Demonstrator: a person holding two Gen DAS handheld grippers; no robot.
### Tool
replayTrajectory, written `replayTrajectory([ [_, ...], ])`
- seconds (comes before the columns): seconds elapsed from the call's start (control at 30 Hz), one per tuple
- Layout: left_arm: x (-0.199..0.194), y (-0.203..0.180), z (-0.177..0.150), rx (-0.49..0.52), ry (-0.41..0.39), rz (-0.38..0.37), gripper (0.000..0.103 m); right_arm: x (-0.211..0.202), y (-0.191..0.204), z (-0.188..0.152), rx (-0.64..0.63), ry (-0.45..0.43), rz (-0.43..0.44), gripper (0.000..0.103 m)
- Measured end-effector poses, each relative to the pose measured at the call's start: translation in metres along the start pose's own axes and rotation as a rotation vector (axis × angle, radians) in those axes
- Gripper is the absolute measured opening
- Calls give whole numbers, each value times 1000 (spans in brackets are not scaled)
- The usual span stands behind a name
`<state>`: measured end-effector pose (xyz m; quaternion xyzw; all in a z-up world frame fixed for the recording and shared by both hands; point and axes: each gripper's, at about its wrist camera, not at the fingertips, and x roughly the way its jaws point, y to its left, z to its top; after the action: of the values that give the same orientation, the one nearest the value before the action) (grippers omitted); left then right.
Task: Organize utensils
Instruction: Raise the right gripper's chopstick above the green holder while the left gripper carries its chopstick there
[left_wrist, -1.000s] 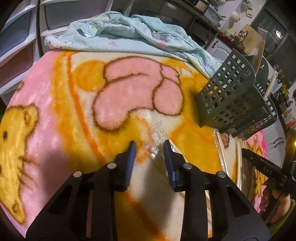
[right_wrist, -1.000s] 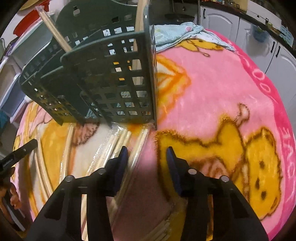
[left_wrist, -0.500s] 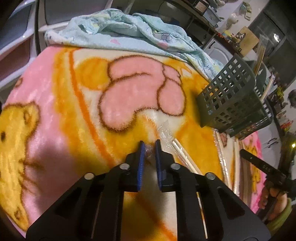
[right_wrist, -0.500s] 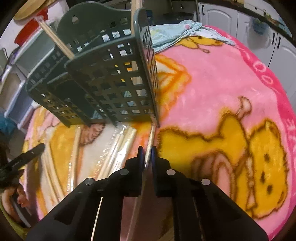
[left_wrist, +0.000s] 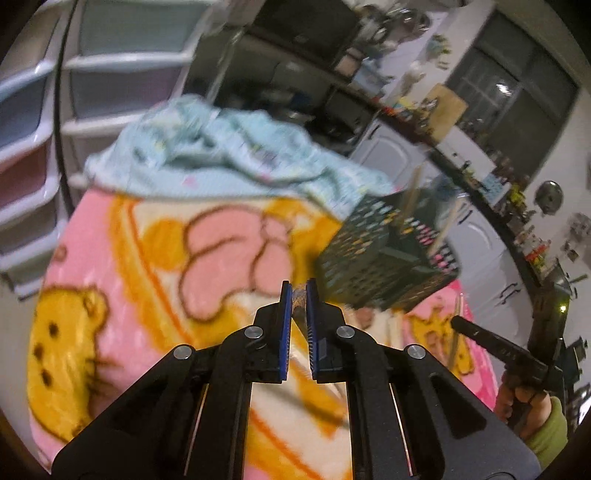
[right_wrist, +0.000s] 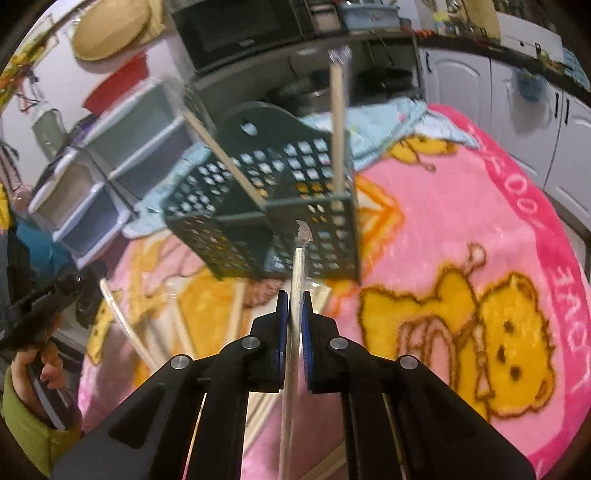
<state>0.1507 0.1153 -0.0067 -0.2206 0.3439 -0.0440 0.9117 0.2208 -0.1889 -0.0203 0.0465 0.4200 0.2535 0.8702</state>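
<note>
A dark green perforated utensil basket (right_wrist: 280, 206) stands on the pink cartoon blanket (right_wrist: 461, 221), with two wrapped chopsticks (right_wrist: 338, 125) upright in it. It also shows in the left wrist view (left_wrist: 384, 258). My right gripper (right_wrist: 293, 306) is shut on a plastic-wrapped chopstick (right_wrist: 297, 269) and holds it lifted, its tip in front of the basket. My left gripper (left_wrist: 298, 291) is shut on the end of another wrapped chopstick (left_wrist: 299, 301), raised above the blanket left of the basket. Several more wrapped chopsticks (right_wrist: 177, 321) lie on the blanket in front of the basket.
A crumpled light blue cloth (left_wrist: 229, 151) lies at the blanket's far edge. Plastic drawer units (left_wrist: 33, 122) stand at the left. White cabinets (right_wrist: 517, 110) run along the right. The other hand-held gripper (left_wrist: 498, 347) shows at the right of the left wrist view.
Both grippers closed on wrapped chopsticks and lifted them off the blanket. Both views have risen and tilted up, now showing the room behind the basket.
</note>
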Motion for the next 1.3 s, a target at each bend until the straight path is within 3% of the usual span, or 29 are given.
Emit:
replayTrajectory([
  [0.23,-26,-47,22,83,-87,-90,4,-37,17,6,-71,-88,23,6],
  [0.6,-43,-99,47,179,-156,-183,3,-77,32,19,-123,-210,47,6],
  [1.0,-54,-146,79,277,-237,-240,3,-127,44,48,-154,-358,28,6],
  [1.3,-64,-167,109,309,-311,-214,3,-176,48,81,-181,-512,8,6],
])
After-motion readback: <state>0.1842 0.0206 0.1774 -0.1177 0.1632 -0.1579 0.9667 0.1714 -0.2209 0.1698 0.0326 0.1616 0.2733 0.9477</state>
